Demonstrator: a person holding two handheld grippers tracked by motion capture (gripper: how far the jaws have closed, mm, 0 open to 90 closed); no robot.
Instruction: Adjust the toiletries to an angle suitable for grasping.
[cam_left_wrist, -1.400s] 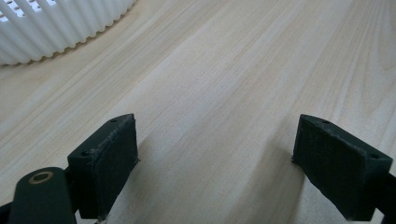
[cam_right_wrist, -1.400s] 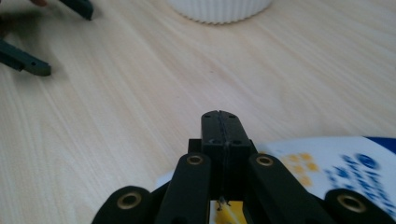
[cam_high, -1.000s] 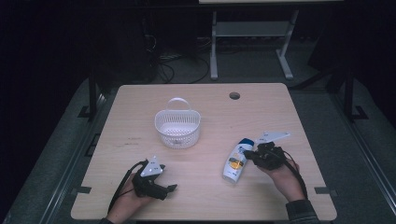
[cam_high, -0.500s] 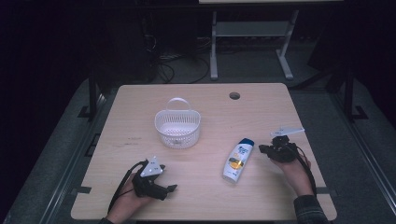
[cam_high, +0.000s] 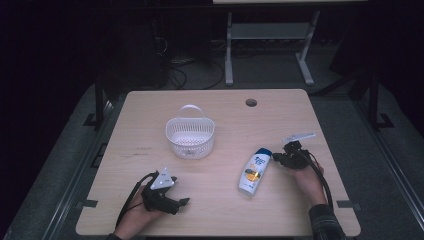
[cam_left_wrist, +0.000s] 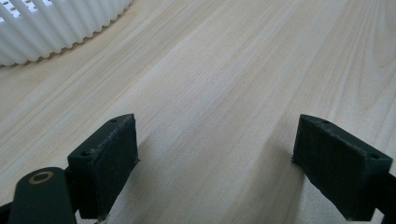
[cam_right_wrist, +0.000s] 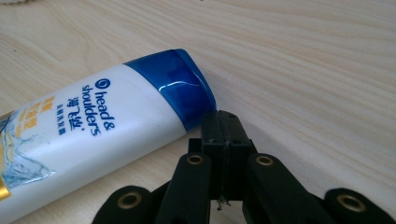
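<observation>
**Shampoo bottle beside the right gripper, cap end nearest**

Pale wood forms the work surface, a table (cam_high: 220, 210) set in a dark room with a cable hole (cam_high: 251, 102) near its far edge.

High view: A white slatted basket (cam_high: 190, 136) is seen left of centre, apparently empty. A Head & Shoulders shampoo bottle (cam_high: 254, 170) is laid flat right of centre, its long axis running from the near edge toward the far right, blue cap farthest from the person. The right gripper (cam_high: 281, 158) is placed just beside that cap, on its right. The left gripper (cam_high: 181, 202) is held low at the near left, well apart from the bottle and short of the basket. The right hand is therefore judged the nearer to the bottle.

Left gripper view: The jaws are spread wide over bare wood, with nothing held between them. The basket wall (cam_left_wrist: 60, 25) is seen at the upper left.

Right gripper view: The jaws are pressed together with nothing held. The blue cap (cam_right_wrist: 175, 86) lies just ahead and to the left of the tips, very close; contact cannot be confirmed. The bottle body (cam_right_wrist: 79, 140) extends away to the left, so the jaws must be opened and brought across the bottle before any grasp.
</observation>
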